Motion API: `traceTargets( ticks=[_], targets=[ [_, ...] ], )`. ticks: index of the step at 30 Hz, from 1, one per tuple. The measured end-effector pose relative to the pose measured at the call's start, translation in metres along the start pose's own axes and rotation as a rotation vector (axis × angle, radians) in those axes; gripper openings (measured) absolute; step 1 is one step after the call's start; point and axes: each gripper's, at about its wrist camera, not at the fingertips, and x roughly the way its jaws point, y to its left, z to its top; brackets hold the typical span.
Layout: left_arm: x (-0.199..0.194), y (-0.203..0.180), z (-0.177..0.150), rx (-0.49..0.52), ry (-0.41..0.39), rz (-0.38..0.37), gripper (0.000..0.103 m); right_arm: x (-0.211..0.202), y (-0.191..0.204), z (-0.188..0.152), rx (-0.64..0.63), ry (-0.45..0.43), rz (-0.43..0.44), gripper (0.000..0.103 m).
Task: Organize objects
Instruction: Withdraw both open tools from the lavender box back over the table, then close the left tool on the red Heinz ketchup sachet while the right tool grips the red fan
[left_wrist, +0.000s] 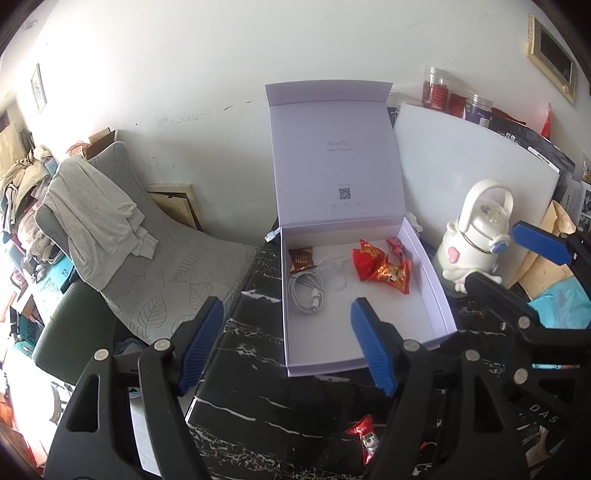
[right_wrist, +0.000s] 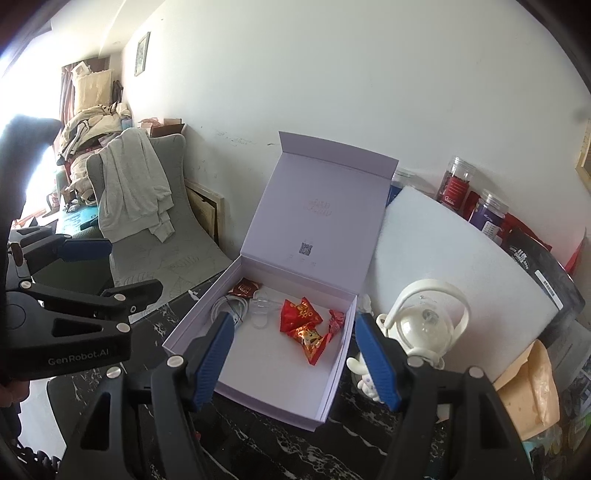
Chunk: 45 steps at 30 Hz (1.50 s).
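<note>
**Both tongs spread wide over the open box**

Open white box (left_wrist: 436, 295) sitting on the black marbled surface (left_wrist: 258, 387), lid (left_wrist: 336, 158) standing upright against the wall behind. Inside the box: a coiled white cable (left_wrist: 304, 291) near the left wall, a dark red packet (left_wrist: 301, 258) just behind it, a clear plastic piece (left_wrist: 334, 264) beside the cable, and red candy wrappers (left_wrist: 380, 264) bunched toward the right wall. One more red packet (left_wrist: 364, 435) lying on the surface in front of the box, outside it.

Left tongs (left_wrist: 286, 341) hovering before the box's front left corner, blue pads far apart, nothing between them. Right tongs (right_wrist: 293, 362) poised over the box's front half, likewise spread and gripping nothing. Seen from the left wrist view, the right tongs reaching in from right of the box, also parted.

White bottle with a loop handle (right_wrist: 424, 325) standing just right of the box, a small white figurine (right_wrist: 364, 373) at its base. White foam board (right_wrist: 461, 258) leaning behind the bottle, jars (right_wrist: 456, 184) lined up beyond it. Left of the box, a grey cushion (left_wrist: 177, 266) with a pale garment (left_wrist: 92, 221) draped on it.
</note>
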Motion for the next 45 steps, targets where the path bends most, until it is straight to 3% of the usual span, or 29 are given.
traceTargets(
  ticks=[11, 35, 45],
  targets=[
    [-0.013, -0.014, -0.043, 0.010, 0.026, -0.002, 0.072, -0.017, 0.010, -0.042, 0.009, 0.035, 0.012, 0.069],
    [-0.004, -0.038, -0.124, 0.047, 0.093, -0.045, 0.072, -0.011, 0.025, -0.135, -0.011, 0.178, 0.002, 0.069],
    [0.006, -0.037, -0.157, 0.030, 0.114, -0.060, 0.072, -0.003, 0.036, -0.167, 0.022, 0.211, 0.065, 0.069]
  ],
)
